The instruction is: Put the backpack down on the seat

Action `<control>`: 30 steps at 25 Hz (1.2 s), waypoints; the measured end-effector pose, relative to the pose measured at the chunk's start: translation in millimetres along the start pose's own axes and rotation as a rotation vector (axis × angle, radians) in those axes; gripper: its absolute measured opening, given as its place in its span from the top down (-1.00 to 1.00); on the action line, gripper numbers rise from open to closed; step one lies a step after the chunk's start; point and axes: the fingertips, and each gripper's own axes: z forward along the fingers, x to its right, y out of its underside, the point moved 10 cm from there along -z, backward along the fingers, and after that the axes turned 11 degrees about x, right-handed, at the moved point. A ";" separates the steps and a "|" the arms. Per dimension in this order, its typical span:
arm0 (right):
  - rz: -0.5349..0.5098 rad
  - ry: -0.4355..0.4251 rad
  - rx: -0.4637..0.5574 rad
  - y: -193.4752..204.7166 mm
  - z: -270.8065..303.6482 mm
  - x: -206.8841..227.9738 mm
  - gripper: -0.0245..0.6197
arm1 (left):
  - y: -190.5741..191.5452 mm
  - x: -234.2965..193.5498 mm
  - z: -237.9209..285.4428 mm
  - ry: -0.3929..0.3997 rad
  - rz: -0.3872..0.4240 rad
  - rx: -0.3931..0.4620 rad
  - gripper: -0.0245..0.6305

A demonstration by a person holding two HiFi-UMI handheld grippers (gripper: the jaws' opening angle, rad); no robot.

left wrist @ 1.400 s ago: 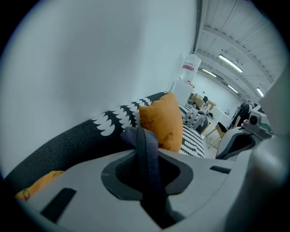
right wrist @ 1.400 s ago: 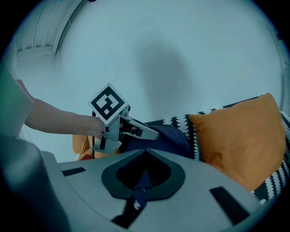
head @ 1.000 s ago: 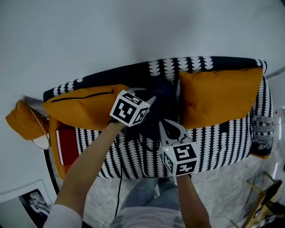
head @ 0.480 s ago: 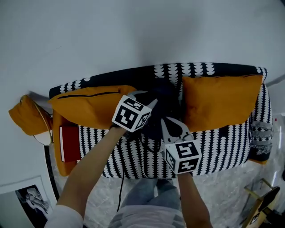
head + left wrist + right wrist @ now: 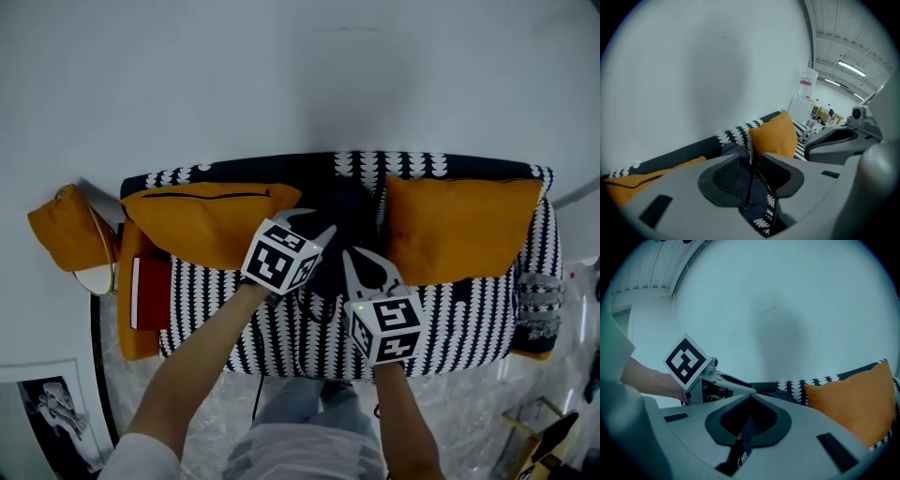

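In the head view the dark backpack (image 5: 342,211) sits on the sofa (image 5: 469,309), at the middle of its back edge, between two orange cushions (image 5: 202,225). The left gripper (image 5: 307,223) and right gripper (image 5: 364,267) hang just in front of it, and only this view shows the red book (image 5: 150,292) at the sofa's left end. In the left gripper view the left gripper (image 5: 751,161) has just been opening. Its jaws stand wide, and the backpack (image 5: 749,192) shows through the gap unpressed. In the right gripper view the right gripper (image 5: 751,397) has its tips together, with nothing visibly pinched. The step looks like letting go, so both grippers should draw away cleanly, with no strap snagged and the bag not tipping forward.
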 end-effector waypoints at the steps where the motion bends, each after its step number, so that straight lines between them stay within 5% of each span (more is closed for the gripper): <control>1: -0.005 -0.003 0.003 -2.6 -3.6 -2.1 0.92 | -0.4 4.3 -5.4 -0.005 -0.007 0.010 0.55; 30: -0.113 -0.147 0.086 -55.2 -128.5 -66.1 0.92 | -1.6 161.0 -160.7 -0.212 -0.209 0.377 0.70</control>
